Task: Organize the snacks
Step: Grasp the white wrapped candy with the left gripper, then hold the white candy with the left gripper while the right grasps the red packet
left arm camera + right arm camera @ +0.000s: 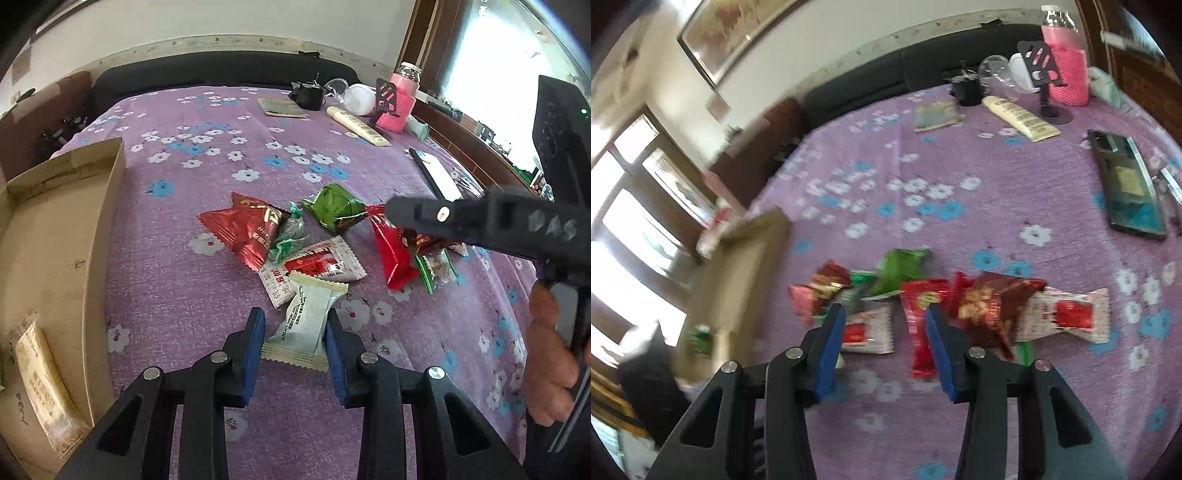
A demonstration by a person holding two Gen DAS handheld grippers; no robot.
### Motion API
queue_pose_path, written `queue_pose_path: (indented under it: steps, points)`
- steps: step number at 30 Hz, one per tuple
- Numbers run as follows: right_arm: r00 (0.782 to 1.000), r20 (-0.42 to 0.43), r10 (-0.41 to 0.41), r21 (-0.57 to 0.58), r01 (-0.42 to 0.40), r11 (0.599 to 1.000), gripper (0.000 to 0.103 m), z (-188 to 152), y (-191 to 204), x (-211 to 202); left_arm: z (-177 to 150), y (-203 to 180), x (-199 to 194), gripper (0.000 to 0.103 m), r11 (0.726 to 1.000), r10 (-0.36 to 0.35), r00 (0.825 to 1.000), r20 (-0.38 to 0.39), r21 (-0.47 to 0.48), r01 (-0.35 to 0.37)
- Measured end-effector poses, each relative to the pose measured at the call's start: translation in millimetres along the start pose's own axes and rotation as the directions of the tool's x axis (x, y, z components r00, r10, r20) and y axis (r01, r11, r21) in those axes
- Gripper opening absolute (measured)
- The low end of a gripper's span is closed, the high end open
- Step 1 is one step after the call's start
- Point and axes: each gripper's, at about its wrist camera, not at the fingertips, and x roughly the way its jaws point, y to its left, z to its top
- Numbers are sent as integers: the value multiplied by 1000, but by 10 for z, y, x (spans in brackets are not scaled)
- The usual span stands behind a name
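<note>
Left hand-held gripper (295,343) sits low in its own view, blue pads pressed on both sides of a pale green-white snack packet (306,325), so it is clenched on that packet; the packet's near end lies on the purple flowered desk (184,280). Beyond it the snack pile spreads: a red packet (242,230), a white-and-red sachet (314,266), a green packet (332,206). At left stands a cardboard box (74,258), cut off by the frame, with a tan packet (44,387) inside. From the right, the right hand-held gripper (388,212) reaches onto a long red packet (393,254); its fingertips are side-on, so the grip is unreadable here. A hand (550,354) grasps its handle, half out of frame.

Over to the right wrist view, and it's blurred. The right hand-held gripper (886,317) has the long red packet (923,325) between its pads; the right pad overlaps the packet's edge, the left pad stands clear of it, so it is not clenched yet. A dark red-brown packet (993,310) overlaps a white-and-red packet (1067,314). The print is unreadable.
</note>
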Motion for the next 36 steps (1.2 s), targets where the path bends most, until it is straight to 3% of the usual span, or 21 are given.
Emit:
queue_pose_path:
  steps: [4, 7, 12, 23, 36]
  points:
    - [996, -27, -87, -64, 85, 994, 35, -56, 62, 134, -1, -23, 17, 33, 1000, 18, 1000, -4, 14, -18]
    - [986, -13, -166, -114, 163, 980, 19, -80, 103, 186, 1, -48, 31, 34, 999, 29, 1000, -3, 28, -29]
    - [979, -26, -204, -154, 197, 968, 17, -130, 139, 278, -4, -71, 34, 33, 998, 44, 999, 3, 45, -44]
    - [988, 68, -138, -79, 143, 987, 17, -57, 88, 42, 7, -10, -46, 32, 1000, 19, 999, 40, 8, -20]
    - [989, 150, -7, -152, 30, 988, 17, -131, 389, -101, 62, 104, -232, 33, 998, 38, 989, 140, -47, -32]
